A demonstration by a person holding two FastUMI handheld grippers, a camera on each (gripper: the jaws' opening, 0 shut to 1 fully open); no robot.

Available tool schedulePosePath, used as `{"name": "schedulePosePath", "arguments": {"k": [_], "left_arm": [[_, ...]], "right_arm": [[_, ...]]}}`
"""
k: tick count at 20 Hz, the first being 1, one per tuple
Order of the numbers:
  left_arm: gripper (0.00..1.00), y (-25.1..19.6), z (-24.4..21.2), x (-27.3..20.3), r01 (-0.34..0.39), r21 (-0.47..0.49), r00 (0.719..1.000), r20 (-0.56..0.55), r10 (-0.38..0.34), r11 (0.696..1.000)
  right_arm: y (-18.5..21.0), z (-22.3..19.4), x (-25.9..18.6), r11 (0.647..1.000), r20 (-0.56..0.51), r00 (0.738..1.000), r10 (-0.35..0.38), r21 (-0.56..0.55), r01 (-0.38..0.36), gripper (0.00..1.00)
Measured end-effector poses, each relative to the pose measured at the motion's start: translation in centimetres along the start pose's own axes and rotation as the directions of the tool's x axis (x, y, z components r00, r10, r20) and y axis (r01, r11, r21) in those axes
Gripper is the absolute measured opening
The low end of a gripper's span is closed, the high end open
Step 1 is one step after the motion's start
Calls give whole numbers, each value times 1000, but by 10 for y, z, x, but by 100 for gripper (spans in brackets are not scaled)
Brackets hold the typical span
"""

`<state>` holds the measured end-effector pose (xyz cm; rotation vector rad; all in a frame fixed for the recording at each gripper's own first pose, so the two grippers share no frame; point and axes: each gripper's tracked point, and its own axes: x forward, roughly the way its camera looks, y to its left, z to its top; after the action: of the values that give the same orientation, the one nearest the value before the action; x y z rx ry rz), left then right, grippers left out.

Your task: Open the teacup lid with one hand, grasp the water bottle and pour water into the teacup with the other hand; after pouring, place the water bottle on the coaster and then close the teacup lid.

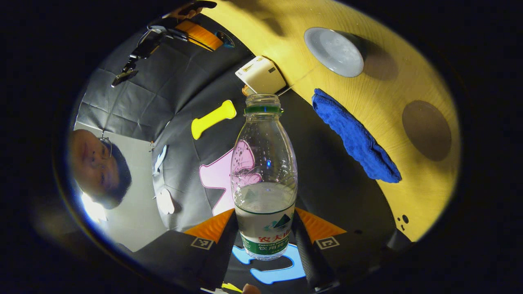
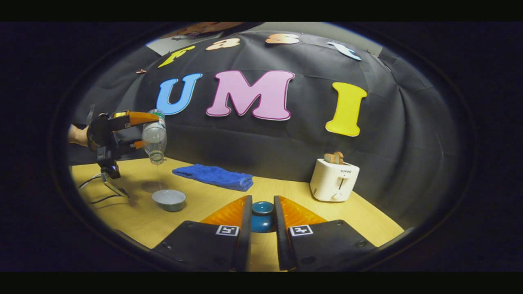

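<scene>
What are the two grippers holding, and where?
Left gripper holds the bottle by its lower body, near the label. Right gripper holds the lid by its sides.

My right tongs (image 2: pixel 261 228) and left tongs (image 1: pixel 265 241) look alike: black housings, ribbed orange panels by the 2 fingers, 1 square black-and-white marker on each side, small screws.

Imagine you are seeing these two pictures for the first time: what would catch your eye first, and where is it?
First, the uncapped water bottle, clamped in the left gripper and tipped mouth-down above the teacup on the wooden table. Next, the dark teacup lid between the right gripper fingers, close to the camera. Then the blue towel and the white toaster along the table's far edge.
</scene>
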<state>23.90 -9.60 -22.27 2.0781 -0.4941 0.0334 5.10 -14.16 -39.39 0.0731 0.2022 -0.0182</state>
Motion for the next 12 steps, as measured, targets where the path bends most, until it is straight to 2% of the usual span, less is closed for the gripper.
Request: {"name": "schedulePosePath", "arguments": {"k": [1,2,5,6,7,8,9,10,11,12], "left_arm": [[75,0,0,3,6,-1,1000,-1,-6,1000],[75,0,1,2,4,-5,1000,1,-4,1000],[75,-3,0,2,25,-26,1000,-11,-26,999],[75,-10,-1,2,46,-55,998,-28,-48,997],[75,-19,-2,0,78,-99,995,-48,-83,992],[75,-29,-3,-3,113,-156,990,-63,-124,981],[75,-37,-2,-8,139,-226,985,-72,-159,964],[75,-43,-1,-14,160,-326,977,-82,-197,932],[75,-48,-1,-17,176,-422,968,-87,-234,889],[75,-55,3,-21,183,-537,959,-88,-270,824]], "right_arm": [[-1,0,0,1000,-1,1000,-1,-5,1,35],[-1,-1,-1,1000,-2,1000,-2,-9,2,30],[-2,-1,-2,1000,-5,1000,-4,-10,4,30],[-1,-1,-1,1000,-4,1000,-3,-8,3,35],[-1,0,-2,1000,-4,1000,-3,-8,3,30],[-1,-1,-2,1000,-5,1000,-1,-6,1,35],[1,-2,-1,1000,-8,1000,1,-5,-1,32],[2,-3,-2,1000,-14,1000,4,-6,-4,30],[3,-5,-1,1000,-17,1000,4,-10,-5,25],[4,-5,0,1000,-19,1000,6,-16,-6,30]]}}
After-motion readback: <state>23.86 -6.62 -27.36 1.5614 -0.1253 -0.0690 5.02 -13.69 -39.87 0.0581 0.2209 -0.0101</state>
